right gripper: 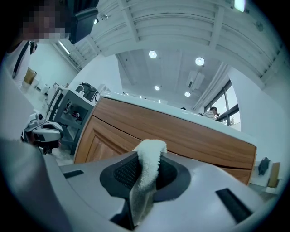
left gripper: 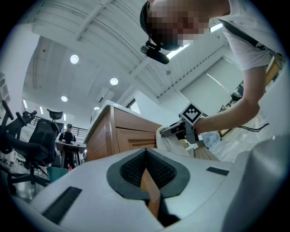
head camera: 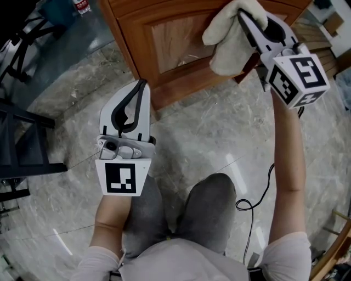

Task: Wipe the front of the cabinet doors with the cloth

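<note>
Noted cream terry cloth [head camera: 227, 52] pinched at a fold in the right gripper [head camera: 245, 22], bunched against the cabinet door [head camera: 175, 38]. Judged light, soft, limp; best held deep across a thick fold. Recorded varnished wood, recessed panel, moulded frame. Found left gripper [head camera: 141, 88] pressed together, empty, above the marble floor [head camera: 219, 126].

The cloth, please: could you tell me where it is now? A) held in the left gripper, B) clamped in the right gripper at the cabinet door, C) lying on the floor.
B: the cloth is pinched in the right gripper, up at the cabinet door.
</note>
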`<action>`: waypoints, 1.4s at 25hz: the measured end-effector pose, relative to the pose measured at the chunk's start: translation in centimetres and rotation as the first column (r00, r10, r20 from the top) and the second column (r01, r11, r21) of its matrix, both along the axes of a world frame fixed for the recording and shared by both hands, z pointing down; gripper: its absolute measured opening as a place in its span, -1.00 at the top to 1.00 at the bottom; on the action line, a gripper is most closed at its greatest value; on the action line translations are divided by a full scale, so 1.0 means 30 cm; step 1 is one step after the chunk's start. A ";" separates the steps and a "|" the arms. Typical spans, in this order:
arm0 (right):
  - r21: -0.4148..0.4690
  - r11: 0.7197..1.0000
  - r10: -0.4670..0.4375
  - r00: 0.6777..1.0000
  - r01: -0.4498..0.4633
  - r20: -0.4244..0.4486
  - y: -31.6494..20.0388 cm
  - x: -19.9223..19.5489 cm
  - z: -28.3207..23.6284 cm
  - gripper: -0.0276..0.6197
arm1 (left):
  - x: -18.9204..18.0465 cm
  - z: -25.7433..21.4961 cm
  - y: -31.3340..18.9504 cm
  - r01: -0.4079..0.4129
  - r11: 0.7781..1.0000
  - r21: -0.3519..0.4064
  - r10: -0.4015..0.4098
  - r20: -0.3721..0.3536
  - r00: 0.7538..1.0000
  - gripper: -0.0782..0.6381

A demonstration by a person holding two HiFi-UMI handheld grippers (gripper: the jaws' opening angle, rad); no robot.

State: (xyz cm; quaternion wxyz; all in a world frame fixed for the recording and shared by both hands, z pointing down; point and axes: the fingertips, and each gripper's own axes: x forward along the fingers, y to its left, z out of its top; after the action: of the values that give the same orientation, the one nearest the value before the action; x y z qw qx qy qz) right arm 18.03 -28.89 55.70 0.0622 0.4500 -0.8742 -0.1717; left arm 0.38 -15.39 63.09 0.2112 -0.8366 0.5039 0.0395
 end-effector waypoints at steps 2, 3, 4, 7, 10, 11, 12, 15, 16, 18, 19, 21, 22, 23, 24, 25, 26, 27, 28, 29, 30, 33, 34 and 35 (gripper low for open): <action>-0.001 1.000 0.008 1.000 -0.008 -0.003 -0.005 0.014 0.002 0.68 | -0.001 -0.001 -0.001 0.004 1.000 -0.001 -0.004 -0.002 1.000 0.73; -0.001 1.000 0.010 1.000 -0.010 -0.007 -0.006 0.018 0.004 0.68 | -0.002 0.000 -0.001 0.007 1.000 -0.002 -0.007 -0.003 1.000 0.73; -0.001 1.000 0.011 1.000 -0.011 -0.010 -0.007 0.022 0.005 0.68 | -0.004 0.000 -0.001 0.011 1.000 -0.002 -0.011 -0.006 1.000 0.73; 0.000 1.000 0.017 1.000 -0.017 -0.018 -0.020 0.034 0.006 0.68 | -0.009 0.005 -0.008 0.018 1.000 -0.005 -0.018 -0.008 1.000 0.73; -0.004 0.999 0.036 0.999 -0.036 -0.012 -0.035 0.061 0.005 0.68 | -0.008 0.012 -0.009 0.017 1.000 -0.011 -0.017 0.001 1.000 0.73; -0.007 0.999 0.045 0.999 -0.045 -0.012 -0.039 0.072 0.008 0.68 | -0.007 0.014 -0.009 0.015 1.000 -0.012 -0.015 -0.001 1.000 0.73; -0.011 0.998 0.055 0.998 -0.055 -0.013 -0.043 0.083 0.013 0.68 | -0.007 0.016 -0.008 0.015 1.000 -0.013 -0.015 -0.004 1.000 0.73; -0.022 0.997 0.074 0.997 -0.075 -0.014 -0.043 0.110 0.025 0.68 | -0.005 0.029 -0.008 0.011 1.000 -0.021 -0.011 -0.004 1.000 0.73; -0.026 0.997 0.076 0.997 -0.076 -0.007 -0.036 0.115 0.024 0.68 | -0.003 0.031 -0.008 0.008 1.000 -0.022 -0.008 -0.001 1.000 0.73; -0.032 0.997 0.070 0.997 -0.070 0.014 -0.007 0.112 0.023 0.68 | -0.004 0.030 -0.006 -0.002 1.000 -0.019 0.002 0.004 1.000 0.73; -0.036 0.997 0.065 0.998 -0.065 0.023 0.017 0.103 0.026 0.68 | -0.010 0.030 -0.002 -0.005 1.000 -0.019 0.005 0.010 1.000 0.73; -0.052 0.998 0.049 0.998 -0.048 0.035 0.080 0.066 0.045 0.68 | -0.037 0.027 0.012 -0.005 1.000 -0.020 0.005 0.019 1.000 0.73; -0.061 0.997 0.038 0.999 -0.036 0.034 0.115 0.038 0.059 0.68 | -0.055 0.024 0.021 -0.003 1.000 -0.019 0.003 0.017 1.000 0.73; -0.069 0.997 0.022 0.999 -0.020 0.031 0.149 0.005 0.073 0.68 | -0.074 0.022 0.030 0.000 1.000 -0.019 0.000 0.014 1.000 0.73; -0.076 0.997 0.001 1.000 0.001 0.028 0.180 -0.032 0.086 0.68 | -0.093 0.021 0.038 0.002 1.000 -0.019 -0.002 0.014 1.000 0.73; -0.082 0.996 -0.025 0.999 0.027 0.028 0.208 -0.071 0.096 0.68 | -0.109 0.021 0.046 0.002 1.000 -0.019 -0.002 0.018 1.000 0.73; -0.088 0.995 -0.052 0.998 0.054 0.029 0.233 -0.111 0.103 0.68 | -0.122 0.022 0.052 0.000 1.000 -0.016 0.001 0.028 1.000 0.73; -0.093 0.993 -0.077 0.997 0.079 0.032 0.254 -0.149 0.108 0.68 | -0.135 0.023 0.057 -0.003 1.000 -0.012 0.003 0.040 0.999 0.73; -0.095 0.990 -0.100 0.994 0.103 0.033 0.273 -0.189 0.111 0.68 | -0.150 0.024 0.060 -0.004 1.000 -0.008 0.005 0.050 0.999 0.73; -0.096 0.987 -0.124 0.992 0.126 0.033 0.288 -0.233 0.114 0.68 | -0.168 0.027 0.061 -0.003 1.000 -0.006 0.003 0.056 0.998 0.73; -0.096 0.984 -0.148 0.988 0.151 0.032 0.301 -0.281 0.118 0.68 | -0.189 0.032 0.060 0.001 1.000 -0.007 -0.001 0.057 0.998 0.73; -0.099 0.969 -0.228 0.974 0.228 0.010 0.332 -0.441 0.136 0.68 | -0.248 0.051 0.060 0.014 1.000 -0.018 -0.013 0.046 0.999 0.73; -0.100 0.962 -0.253 0.967 0.252 0.005 0.339 -0.492 0.141 0.68 | -0.264 0.055 0.060 0.019 1.000 -0.021 -0.018 0.042 0.999 0.73; -0.101 0.956 -0.275 0.961 0.274 0.001 0.343 -0.538 0.146 0.68 | -0.279 0.057 0.062 0.022 0.999 -0.022 -0.021 0.039 0.999 0.73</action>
State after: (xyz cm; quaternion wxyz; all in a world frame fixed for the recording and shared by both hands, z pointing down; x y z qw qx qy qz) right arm 1.90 -18.59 60.10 0.0659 0.3195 -0.9352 -0.1377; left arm -7.99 -13.54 64.82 0.2119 -0.8340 0.5093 0.0151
